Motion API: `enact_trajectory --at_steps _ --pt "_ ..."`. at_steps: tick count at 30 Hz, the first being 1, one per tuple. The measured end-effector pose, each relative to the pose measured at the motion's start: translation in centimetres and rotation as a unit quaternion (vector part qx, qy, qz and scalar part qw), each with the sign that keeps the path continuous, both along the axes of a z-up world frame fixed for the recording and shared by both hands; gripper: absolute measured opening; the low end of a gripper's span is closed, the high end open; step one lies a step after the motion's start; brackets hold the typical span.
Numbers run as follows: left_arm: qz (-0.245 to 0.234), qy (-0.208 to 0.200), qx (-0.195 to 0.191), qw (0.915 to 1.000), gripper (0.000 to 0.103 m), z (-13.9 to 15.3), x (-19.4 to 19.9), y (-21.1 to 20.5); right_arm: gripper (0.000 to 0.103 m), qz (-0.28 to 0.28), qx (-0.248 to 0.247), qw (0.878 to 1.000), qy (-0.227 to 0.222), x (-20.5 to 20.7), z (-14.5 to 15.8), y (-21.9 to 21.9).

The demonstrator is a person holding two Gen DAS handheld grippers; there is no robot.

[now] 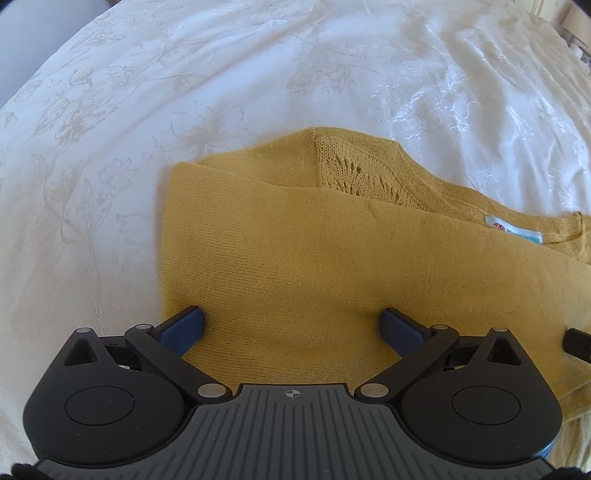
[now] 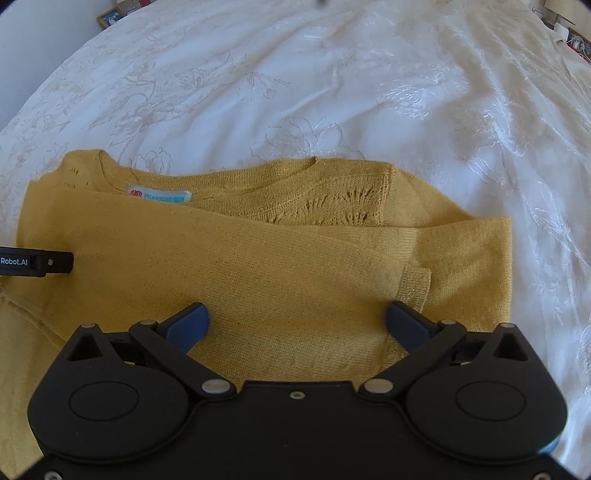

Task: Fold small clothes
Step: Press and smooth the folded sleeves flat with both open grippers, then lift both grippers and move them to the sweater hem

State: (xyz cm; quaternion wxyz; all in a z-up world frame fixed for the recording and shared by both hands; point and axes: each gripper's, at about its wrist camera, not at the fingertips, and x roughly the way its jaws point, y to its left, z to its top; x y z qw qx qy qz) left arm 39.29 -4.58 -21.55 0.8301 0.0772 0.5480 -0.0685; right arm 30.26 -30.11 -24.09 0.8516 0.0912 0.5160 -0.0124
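A mustard knit sweater (image 1: 295,258) lies partly folded on the white floral bedspread (image 1: 147,92), filling the lower centre of both views, its sleeve cuff (image 2: 415,286) at right centre and its label (image 2: 159,195) at upper left in the right wrist view. The left hand-held gripper (image 1: 293,325) and the right hand-held gripper (image 2: 297,319) both sit low over the knit with blue fingers spread wide, holding nothing.

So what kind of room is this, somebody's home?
Most likely a bedroom at home. The yellow sweater lies on a white bedspread with a flower pattern, spread wide like a bed, and a small picture frame stands at the far edge.
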Motion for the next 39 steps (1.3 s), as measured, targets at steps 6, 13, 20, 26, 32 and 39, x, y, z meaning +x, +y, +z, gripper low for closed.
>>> enact_trajectory --at_steps 6,13,20,26,32,39 --pt "-0.006 0.010 0.001 0.9999 0.103 0.2 0.4 0.1 0.103 0.004 0.005 1.000 0.011 0.5 0.0 -0.1" --pt "-0.016 0.020 0.024 0.9994 0.099 1.4 0.4 -0.3 0.101 0.004 -0.022 1.000 0.008 0.4 2.0 0.4" --pt "-0.032 0.007 0.059 0.9977 0.091 4.2 -3.1 -0.3 0.101 -0.024 -0.021 0.999 -0.031 -3.2 6.5 0.4" --pt "-0.024 -0.035 -0.002 0.9991 0.090 7.5 -7.5 2.6 0.101 -0.048 -0.022 0.997 -0.050 -8.2 9.3 1.3" --pt "-0.049 -0.068 -0.035 0.9959 0.082 9.5 -12.9 5.9 0.101 -0.081 -0.011 0.996 -0.047 -14.0 10.4 2.6" --pt "-0.051 -0.061 -0.048 0.9957 0.082 9.7 -19.0 10.0 0.099 -0.098 -0.001 0.995 -0.025 -19.8 9.9 4.5"
